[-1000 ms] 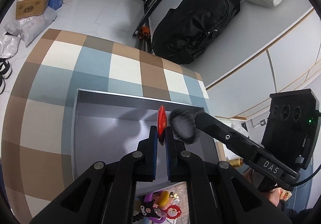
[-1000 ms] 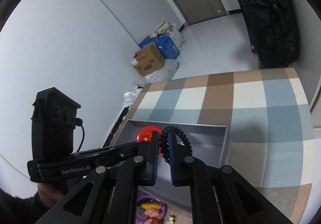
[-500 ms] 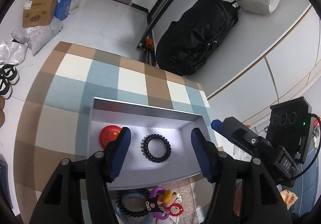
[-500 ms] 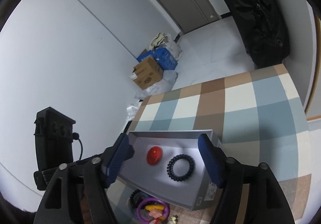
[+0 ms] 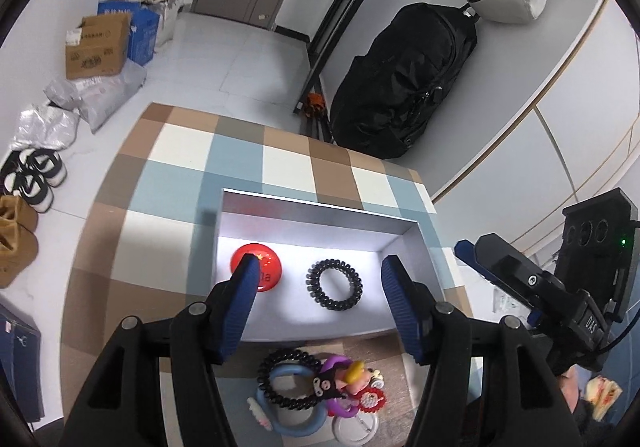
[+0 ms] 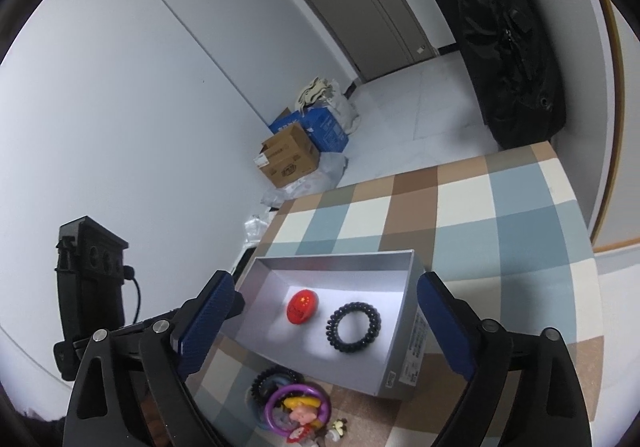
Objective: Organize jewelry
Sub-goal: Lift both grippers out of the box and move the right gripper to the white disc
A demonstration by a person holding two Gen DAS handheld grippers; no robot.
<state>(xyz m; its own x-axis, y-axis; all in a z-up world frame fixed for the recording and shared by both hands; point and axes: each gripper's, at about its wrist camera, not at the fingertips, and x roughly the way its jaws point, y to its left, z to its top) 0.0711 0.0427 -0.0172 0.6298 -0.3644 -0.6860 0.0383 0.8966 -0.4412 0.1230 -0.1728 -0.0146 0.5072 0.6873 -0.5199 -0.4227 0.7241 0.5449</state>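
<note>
A grey open box (image 5: 320, 209) (image 6: 404, 343) sits on a checked tablecloth. Inside it lie a red round badge (image 5: 262, 269) (image 6: 302, 306) and a black spiral hair tie (image 5: 334, 284) (image 6: 353, 327), side by side and apart. My left gripper (image 5: 318, 281) is open and empty, above the box's near edge. My right gripper (image 6: 324, 311) is open and empty, above the box. In front of the box a pile of jewelry (image 5: 316, 391) (image 6: 294, 403) holds a black coil tie, blue and purple rings and small charms.
The checked tablecloth (image 5: 180, 183) (image 6: 500, 207) reaches past the box. A black bag (image 5: 404, 79) leans on the wall behind the table. Cardboard boxes (image 5: 98, 47) and shoes (image 5: 32, 175) lie on the floor at left.
Both grippers have opened and let go: the red badge and the black hair tie now lie in the box. Both grippers have drawn back and up from it.
</note>
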